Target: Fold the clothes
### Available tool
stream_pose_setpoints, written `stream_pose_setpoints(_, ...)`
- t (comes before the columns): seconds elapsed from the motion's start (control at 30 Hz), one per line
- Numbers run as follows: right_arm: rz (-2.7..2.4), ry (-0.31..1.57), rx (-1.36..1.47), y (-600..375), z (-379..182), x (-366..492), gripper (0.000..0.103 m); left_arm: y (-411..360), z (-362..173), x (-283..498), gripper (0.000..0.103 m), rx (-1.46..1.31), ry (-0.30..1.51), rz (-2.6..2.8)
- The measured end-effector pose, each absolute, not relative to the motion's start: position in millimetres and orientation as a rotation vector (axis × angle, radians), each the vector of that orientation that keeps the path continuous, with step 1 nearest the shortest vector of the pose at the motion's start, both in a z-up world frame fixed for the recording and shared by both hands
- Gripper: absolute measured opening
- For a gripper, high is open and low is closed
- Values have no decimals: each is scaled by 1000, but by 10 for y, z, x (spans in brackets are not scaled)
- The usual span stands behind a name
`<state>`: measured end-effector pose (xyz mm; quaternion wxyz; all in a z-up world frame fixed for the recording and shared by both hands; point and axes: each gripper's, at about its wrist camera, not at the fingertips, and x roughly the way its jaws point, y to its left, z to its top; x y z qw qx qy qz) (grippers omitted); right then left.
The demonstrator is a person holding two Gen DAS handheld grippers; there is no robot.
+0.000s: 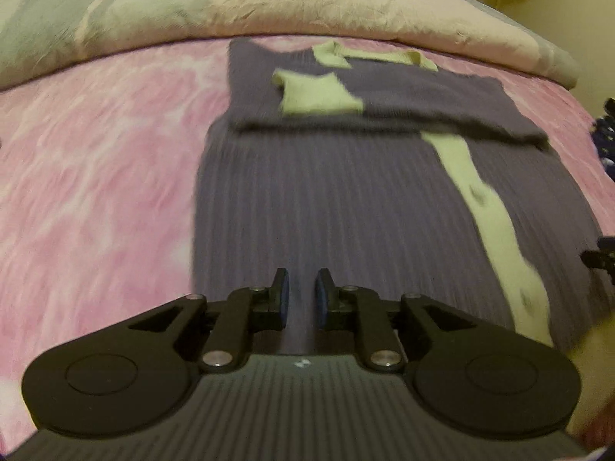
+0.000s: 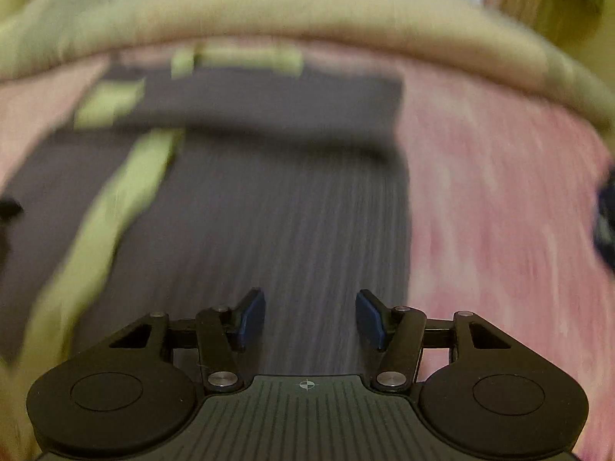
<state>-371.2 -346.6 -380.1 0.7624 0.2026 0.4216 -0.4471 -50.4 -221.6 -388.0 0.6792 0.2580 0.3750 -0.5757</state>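
Note:
A purple ribbed cardigan lies flat on the pink bedspread. Its pale green button band runs down the front. The sleeves are folded across the upper part, and a green cuff lies on top. My left gripper hovers over the cardigan's lower left part, its pads a narrow gap apart with nothing between them. Over the lower right part my right gripper stands wide open and empty. The right wrist view is blurred.
A rolled beige and green duvet lies across the far side of the bed. A dark blue patterned item sits at the bed's right edge. Pink bedspread flanks the cardigan on both sides.

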Motion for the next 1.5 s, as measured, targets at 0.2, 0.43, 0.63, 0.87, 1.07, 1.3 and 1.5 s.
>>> stream_pose_setpoints(0.2,-1083,940,615,-2722,-3795,-4011,57,-1435,-3815,-507,10,590,861,-1292)
stream_pose_setpoints(0.43,-1043,895,586,-2649,-3837,-4103,59,-1262,-3923,-479,10,419,865,-1251)
stream_pose_setpoints(0.63,-1025,720,497,-2376,-3956,-4345,61,-1101,-4035,-611,10,352,728,-1250)
stream_pose_setpoints(0.87,-1073,538,409,-2097,-4111,-4455,61,-929,-4106,-792,11,303,597,-1225)
stream_pose_setpoints(1.07,-1111,515,402,-1869,-4080,-4497,61,-745,-3991,-925,24,360,652,-1181)
stream_pose_setpoints(1.3,-1176,694,575,-1600,-3848,-4454,61,-434,-3734,-1058,32,419,832,-1055)
stream_pose_setpoints(1.5,-1227,695,658,-1176,-3641,-4352,61,-71,-3441,-1367,48,462,771,-1034)
